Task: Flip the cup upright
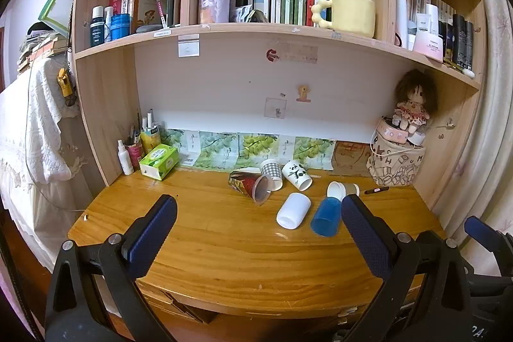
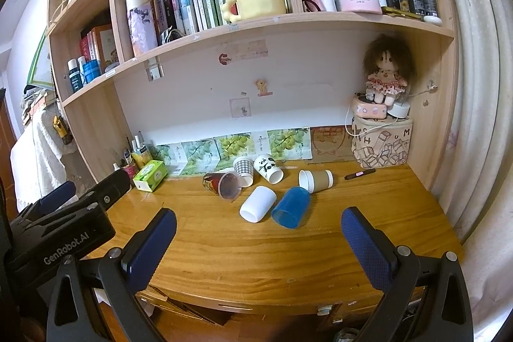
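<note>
Both grippers hang over the near edge of the bench [image 1: 224, 246], the left gripper [image 1: 256, 223] and the right gripper [image 2: 258, 233] each with jaws spread wide and holding nothing.

Just past them, mid-bench, lie six cups, all tipped on their sides. Nearest are the white cup [image 1: 293, 210] and the blue cup [image 1: 327, 217], side by side and touching or nearly so; the blue one's open mouth faces the near edge. Behind the blue cup lies a brown paper cup [image 2: 315, 180] with a white rim, its mouth turned left. Left of these, a clear cup [image 2: 222, 183] with a red printed lining lies with its mouth toward the cameras. Behind it, a checked cup [image 1: 271, 173] and a panda cup [image 1: 296, 175] lie near the back. All the mouths in view look empty.

A dark pen [image 2: 359, 174] lies right of the brown cup. At back left stand a green tissue box [image 1: 159, 161] and a pen holder [image 1: 150, 138] stuffed with pens; at back right a printed bag [image 2: 381, 143] carries a pink case and a doll [image 2: 386, 76]. On the shelf above, a yellow mug [image 1: 351, 15] stands before the books.
</note>
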Demonstrator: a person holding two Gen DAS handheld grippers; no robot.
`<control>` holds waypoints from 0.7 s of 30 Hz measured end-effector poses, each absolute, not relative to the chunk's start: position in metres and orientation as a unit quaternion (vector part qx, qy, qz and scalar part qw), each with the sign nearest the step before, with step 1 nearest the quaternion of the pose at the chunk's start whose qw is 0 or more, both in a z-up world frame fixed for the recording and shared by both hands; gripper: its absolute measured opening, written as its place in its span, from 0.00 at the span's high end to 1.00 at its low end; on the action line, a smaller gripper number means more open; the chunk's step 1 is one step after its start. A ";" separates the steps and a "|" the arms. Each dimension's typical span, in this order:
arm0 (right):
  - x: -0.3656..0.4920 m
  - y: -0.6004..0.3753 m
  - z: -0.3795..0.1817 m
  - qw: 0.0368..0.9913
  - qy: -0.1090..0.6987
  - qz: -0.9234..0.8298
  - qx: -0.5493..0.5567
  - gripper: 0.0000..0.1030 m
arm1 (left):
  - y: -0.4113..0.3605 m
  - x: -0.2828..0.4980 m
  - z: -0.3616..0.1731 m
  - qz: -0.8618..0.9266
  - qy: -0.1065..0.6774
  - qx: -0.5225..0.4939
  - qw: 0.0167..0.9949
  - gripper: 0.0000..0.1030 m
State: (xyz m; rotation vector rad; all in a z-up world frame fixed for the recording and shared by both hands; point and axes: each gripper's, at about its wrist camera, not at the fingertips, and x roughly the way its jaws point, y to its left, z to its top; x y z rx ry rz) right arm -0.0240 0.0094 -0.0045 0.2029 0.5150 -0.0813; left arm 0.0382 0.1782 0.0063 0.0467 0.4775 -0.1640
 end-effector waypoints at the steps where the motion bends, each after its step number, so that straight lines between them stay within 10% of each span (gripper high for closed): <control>1: -0.025 0.009 -0.005 0.961 0.255 -0.041 0.101 0.00 | 0.178 0.037 0.006 -0.081 0.237 0.023 0.968 0.01; 21: -0.015 0.001 -0.014 0.950 0.283 -0.036 0.130 0.00 | 0.178 0.053 -0.001 -0.068 0.281 0.033 0.957 0.01</control>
